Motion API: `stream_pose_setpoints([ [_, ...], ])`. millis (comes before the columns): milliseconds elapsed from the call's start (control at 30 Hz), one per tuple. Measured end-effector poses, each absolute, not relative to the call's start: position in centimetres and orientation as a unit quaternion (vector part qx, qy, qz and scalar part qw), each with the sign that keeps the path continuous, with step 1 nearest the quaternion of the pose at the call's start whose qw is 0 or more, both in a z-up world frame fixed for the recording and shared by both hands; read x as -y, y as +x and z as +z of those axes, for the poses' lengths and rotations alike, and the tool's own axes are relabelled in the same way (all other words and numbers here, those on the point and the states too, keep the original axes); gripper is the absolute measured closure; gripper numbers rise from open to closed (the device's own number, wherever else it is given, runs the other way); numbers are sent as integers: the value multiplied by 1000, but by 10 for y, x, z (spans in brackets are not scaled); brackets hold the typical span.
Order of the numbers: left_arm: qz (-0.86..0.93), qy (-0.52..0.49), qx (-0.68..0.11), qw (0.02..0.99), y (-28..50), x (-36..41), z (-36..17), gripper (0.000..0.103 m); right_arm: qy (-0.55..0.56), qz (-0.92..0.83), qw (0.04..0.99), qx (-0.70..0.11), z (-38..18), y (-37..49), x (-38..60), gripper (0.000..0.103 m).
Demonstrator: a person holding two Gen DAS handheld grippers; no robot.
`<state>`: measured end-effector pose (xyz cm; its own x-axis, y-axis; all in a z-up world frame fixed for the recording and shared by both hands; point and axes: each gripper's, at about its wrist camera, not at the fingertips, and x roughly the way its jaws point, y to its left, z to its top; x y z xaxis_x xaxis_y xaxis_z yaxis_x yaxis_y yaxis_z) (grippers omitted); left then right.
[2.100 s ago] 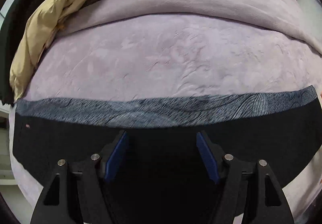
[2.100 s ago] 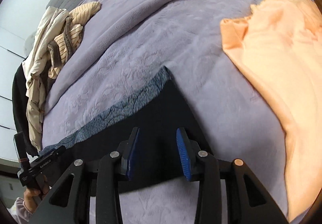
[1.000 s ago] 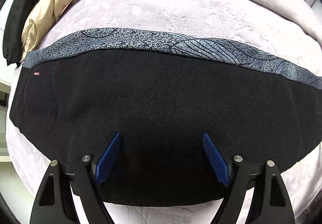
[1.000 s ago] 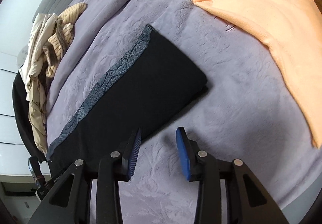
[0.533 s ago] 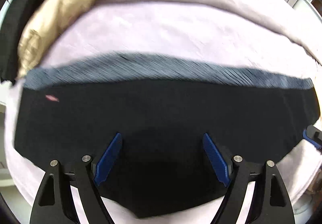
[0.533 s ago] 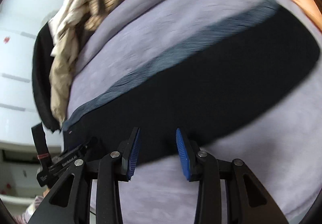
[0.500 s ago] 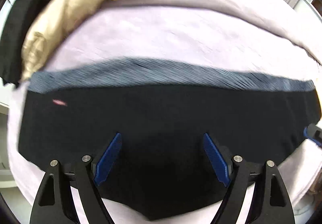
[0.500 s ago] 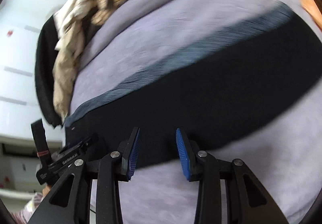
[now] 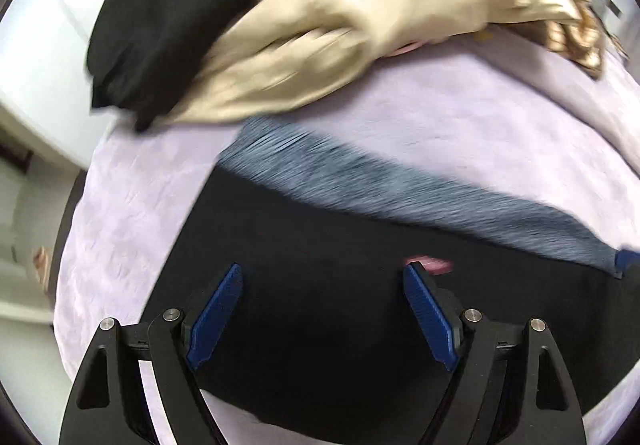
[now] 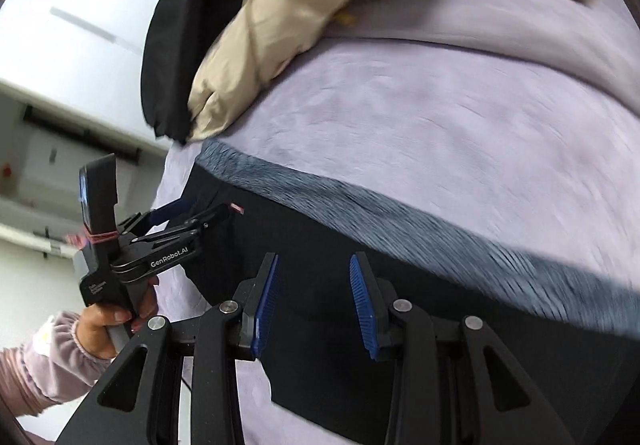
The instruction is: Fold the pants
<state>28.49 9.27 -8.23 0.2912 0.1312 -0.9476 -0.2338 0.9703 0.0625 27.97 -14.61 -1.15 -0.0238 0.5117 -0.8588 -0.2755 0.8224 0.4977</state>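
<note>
The black pants [image 9: 340, 265] lie folded lengthwise on the lilac bedspread [image 9: 460, 117], with a blue-grey patterned strip [image 9: 400, 185] along the far edge. My left gripper [image 9: 322, 277] hovers open and empty over the waist end, near a small pink label [image 9: 430, 263]. In the right wrist view the pants [image 10: 360, 245] run from left to right. My right gripper [image 10: 314, 265] is open and empty above the near edge. The left gripper [image 10: 208, 211] shows there too, open, at the pants' left end.
A beige garment [image 9: 340, 41] and a black garment [image 9: 168, 25] are heaped at the bed's far left. The bed's left edge [image 9: 76, 245] drops to the floor beside a white cabinet [image 10: 80, 25]. The person's hand [image 10: 108, 317] holds the left gripper.
Both grippers have swung left toward the waist end of the pants. Both stayed open and empty. The pants have not moved.
</note>
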Motion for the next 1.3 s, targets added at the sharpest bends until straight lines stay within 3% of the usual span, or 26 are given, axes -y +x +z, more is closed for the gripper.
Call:
stream_pose_setpoints([
  [167, 107, -70, -578, 806, 263, -121, -109, 12, 32, 349, 674, -651, -32, 317, 57, 63],
  [533, 84, -87, -550, 826, 217, -139, -111, 12, -101, 380, 621, -678, -101, 347, -73, 63],
  [600, 83, -88, -551, 826, 213, -133, -110, 12, -88, 380, 613, -687, -106, 346, -75, 76],
  [633, 83, -88, -551, 826, 207, -133, -108, 12, -76, 388, 611, -686, -103, 346, -78, 93],
  [800, 83, -86, -552, 825, 186, -134, -104, 12, -46, 417, 616, -666, -88, 350, -86, 98],
  [933, 82, -67, -556, 825, 184, -128, -104, 12, -91, 380, 619, -682, -116, 344, -101, 98],
  [1067, 82, -59, -557, 824, 176, -125, -104, 12, -30, 362, 637, -680, -104, 341, -85, 91],
  [1167, 83, -47, -558, 824, 171, -124, -106, 12, 4, 341, 654, -675, -75, 336, -50, 67],
  [1300, 94, -41, -572, 814, 169, -125, -102, 12, 52, 315, 677, -663, -38, 310, 19, 58],
])
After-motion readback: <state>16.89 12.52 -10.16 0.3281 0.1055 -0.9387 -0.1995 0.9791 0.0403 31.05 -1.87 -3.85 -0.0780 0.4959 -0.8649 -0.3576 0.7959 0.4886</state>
